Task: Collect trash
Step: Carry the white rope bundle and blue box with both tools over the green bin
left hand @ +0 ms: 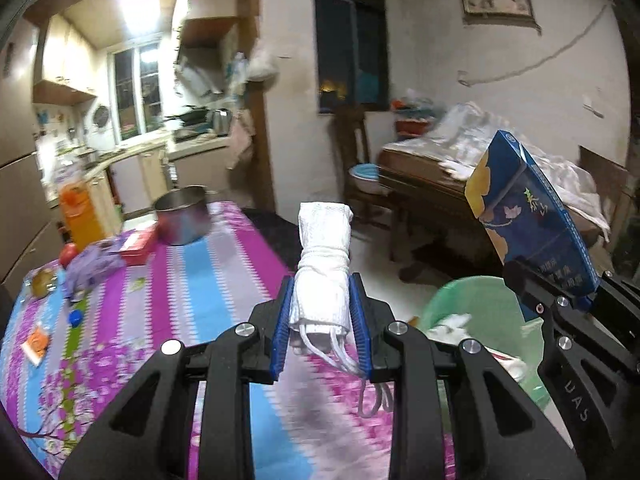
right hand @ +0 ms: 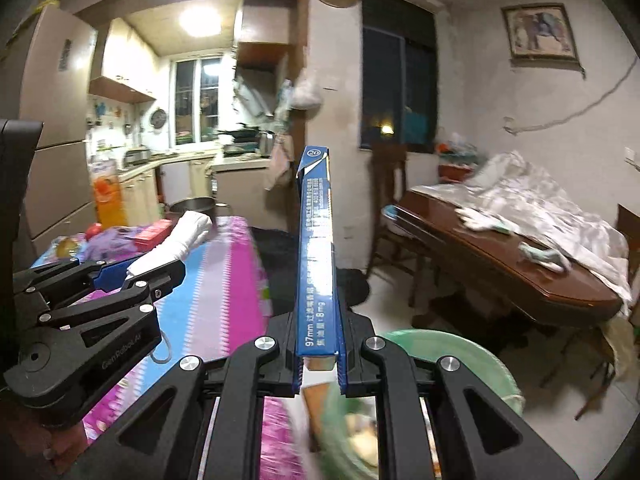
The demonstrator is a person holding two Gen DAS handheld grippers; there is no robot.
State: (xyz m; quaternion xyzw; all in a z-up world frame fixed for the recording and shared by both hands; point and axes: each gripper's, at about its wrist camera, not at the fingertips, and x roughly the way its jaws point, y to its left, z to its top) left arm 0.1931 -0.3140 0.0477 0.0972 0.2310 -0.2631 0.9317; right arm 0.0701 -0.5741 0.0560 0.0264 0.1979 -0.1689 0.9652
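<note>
While the left gripper (left hand: 322,320) pinches a rolled white mask (left hand: 324,264) and the right gripper (right hand: 318,364) pinches a blue box (right hand: 316,256), both probably need dropping into the green bin (right hand: 472,360).

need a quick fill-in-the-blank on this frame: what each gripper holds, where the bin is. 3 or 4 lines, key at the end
1. The left gripper is clamped on a rolled white ____.
2. The right gripper pinches a flat ____ carton by its narrow edges.
3. The green bin below the grippers already has ____ inside.
4. A steel ____ stands at the far end of the striped tablecloth.

Missing words: mask; blue; trash; pot
</note>
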